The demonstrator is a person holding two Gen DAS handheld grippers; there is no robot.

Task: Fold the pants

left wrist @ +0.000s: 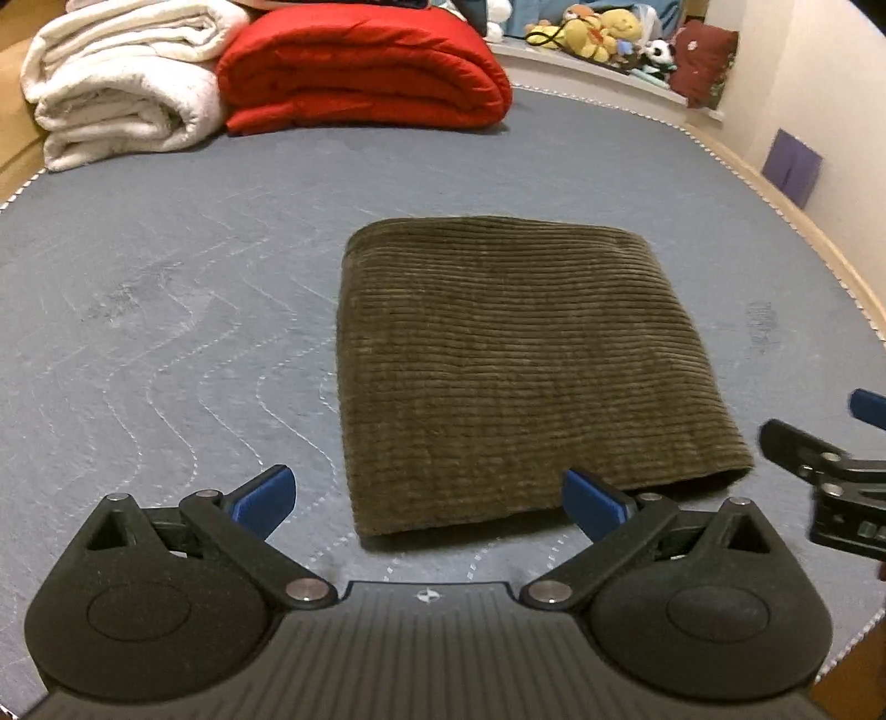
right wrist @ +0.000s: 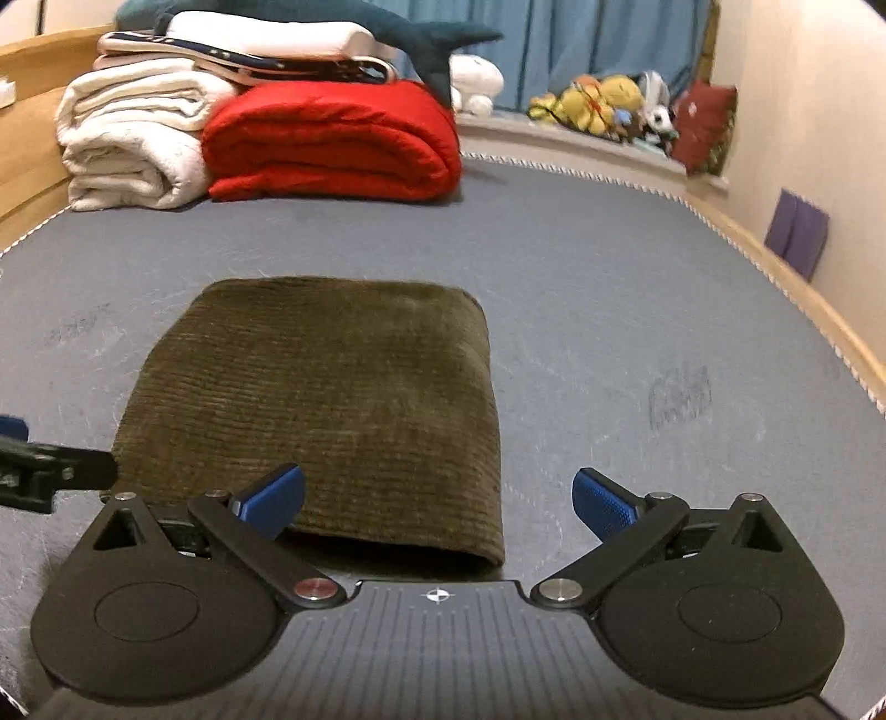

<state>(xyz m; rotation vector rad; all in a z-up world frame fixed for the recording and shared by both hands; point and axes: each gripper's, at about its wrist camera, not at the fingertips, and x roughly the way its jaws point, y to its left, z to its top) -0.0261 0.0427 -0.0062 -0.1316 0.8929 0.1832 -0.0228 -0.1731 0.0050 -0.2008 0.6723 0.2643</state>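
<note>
Pants (left wrist: 498, 360) lie folded just beyond both grippers' spread fingers (left wrist: 266, 498).

grey quilted bed (left wrist: 166, 288), cream wall (right wrist: 803, 138), blue curtain (right wrist: 581, 44)

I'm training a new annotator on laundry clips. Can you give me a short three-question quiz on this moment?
1. True or false: the olive corduroy pants lie as a folded rectangle on the grey quilted mat.
2. Multiple choice: what is between the fingers of the left gripper? A) a pant leg B) the red quilt C) nothing gripped; they stand apart
3. Fill in: behind the pants, next to the white blanket, sits a folded ____ quilt.

Key
1. True.
2. C. The right gripper is also open and grips nothing.
3. Red.
</note>
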